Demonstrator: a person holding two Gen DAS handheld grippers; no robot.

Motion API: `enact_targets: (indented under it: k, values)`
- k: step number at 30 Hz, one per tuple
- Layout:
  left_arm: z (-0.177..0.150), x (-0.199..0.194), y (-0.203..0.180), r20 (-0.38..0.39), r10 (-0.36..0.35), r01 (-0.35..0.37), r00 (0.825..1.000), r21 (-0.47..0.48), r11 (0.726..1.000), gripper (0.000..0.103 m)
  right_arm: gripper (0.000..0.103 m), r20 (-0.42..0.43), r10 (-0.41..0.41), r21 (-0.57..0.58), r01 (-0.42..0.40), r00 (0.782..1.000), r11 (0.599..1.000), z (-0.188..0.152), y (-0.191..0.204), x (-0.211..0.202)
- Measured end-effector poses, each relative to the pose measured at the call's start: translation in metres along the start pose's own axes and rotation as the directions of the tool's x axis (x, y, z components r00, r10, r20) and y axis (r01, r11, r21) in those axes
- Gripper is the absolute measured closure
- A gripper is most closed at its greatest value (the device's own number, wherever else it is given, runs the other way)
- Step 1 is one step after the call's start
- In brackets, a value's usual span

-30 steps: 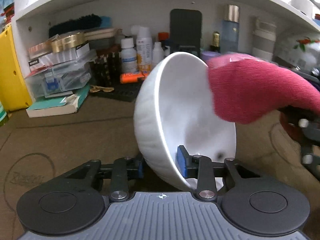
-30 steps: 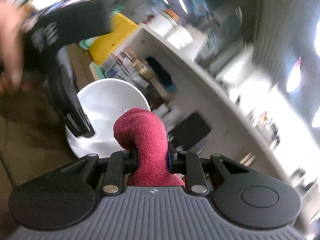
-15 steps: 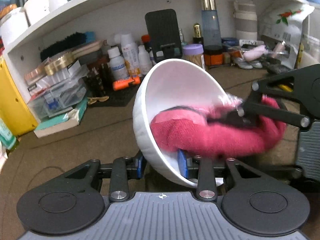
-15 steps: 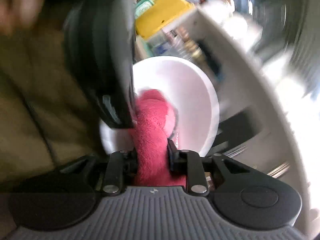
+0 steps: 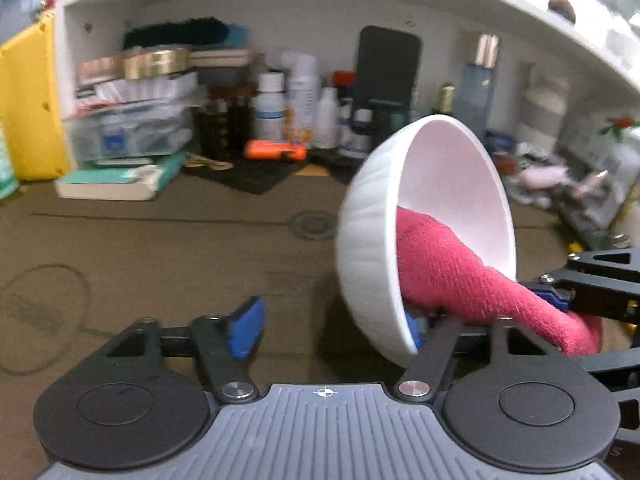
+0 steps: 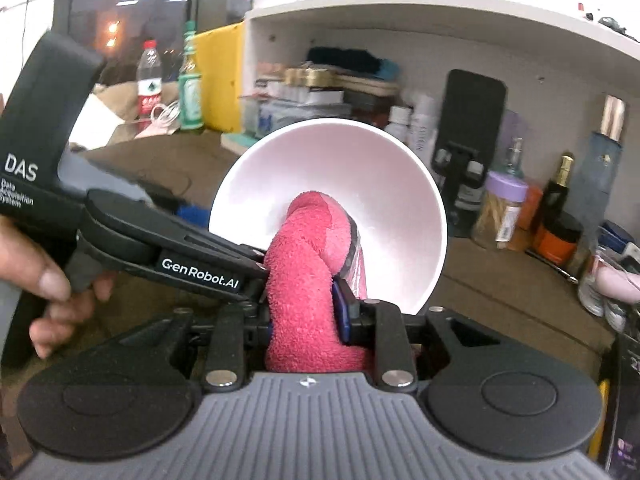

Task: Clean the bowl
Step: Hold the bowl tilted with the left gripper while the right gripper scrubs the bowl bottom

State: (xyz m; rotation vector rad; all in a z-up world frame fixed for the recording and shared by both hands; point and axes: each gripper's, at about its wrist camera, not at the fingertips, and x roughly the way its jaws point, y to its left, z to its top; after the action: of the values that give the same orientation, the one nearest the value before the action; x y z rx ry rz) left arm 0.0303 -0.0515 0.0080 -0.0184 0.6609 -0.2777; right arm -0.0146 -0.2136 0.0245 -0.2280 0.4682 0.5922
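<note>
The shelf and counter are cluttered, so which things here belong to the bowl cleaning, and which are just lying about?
In use: white bowl; red cloth, in the right gripper; left gripper.

Lying about: orange case; teal book; black phone; purple-lidded jar.

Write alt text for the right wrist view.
The right hand-held gripper presses a red cloth into a tilted white bowl, beside the left hand-held gripper. A cluttered shelf stands behind.

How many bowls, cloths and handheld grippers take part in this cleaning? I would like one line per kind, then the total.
white ceramic bowl: 1
pink-red terry cloth: 1
black two-finger grippers: 2 (left gripper, right gripper)
Total: 4
</note>
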Motion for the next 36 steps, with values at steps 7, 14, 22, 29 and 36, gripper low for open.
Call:
enact_targets:
  k: [7, 14, 22, 29, 36]
  values:
    - [-0.002, -0.017, -0.019, 0.008, 0.085, -0.085, 0.996, 0.196, 0.977, 0.081, 0.078, 0.270, -0.282, -0.479, 0.382, 0.921, 0.790, -0.005, 0.054, -0.032]
    - [-0.001, -0.025, -0.033, 0.035, 0.179, -0.180, 0.983, 0.342, 0.922, 0.080, 0.076, 0.377, -0.394, -0.838, 0.490, 0.838, 0.241, -0.054, 0.087, 0.028]
    - [0.001, -0.017, -0.041, 0.073, 0.208, -0.220, 0.975, 0.370, 0.903, 0.077, 0.076, 0.071, -0.314, -0.705, 0.271, 0.947, 0.655, -0.033, 0.076, 0.022]
    - [-0.002, -0.012, -0.032, 0.081, 0.215, -0.229, 0.973, 0.251, 0.940, 0.023, 0.072, -0.086, 0.051, -0.045, -0.055, 0.995, 0.997, 0.005, 0.002, 0.006]
    - [-0.007, -0.005, -0.023, 0.020, 0.149, -0.150, 0.989, 0.175, 0.973, 0.029, 0.072, 0.051, 0.390, 0.539, -0.354, 0.919, 0.764, -0.012, -0.087, 0.018]
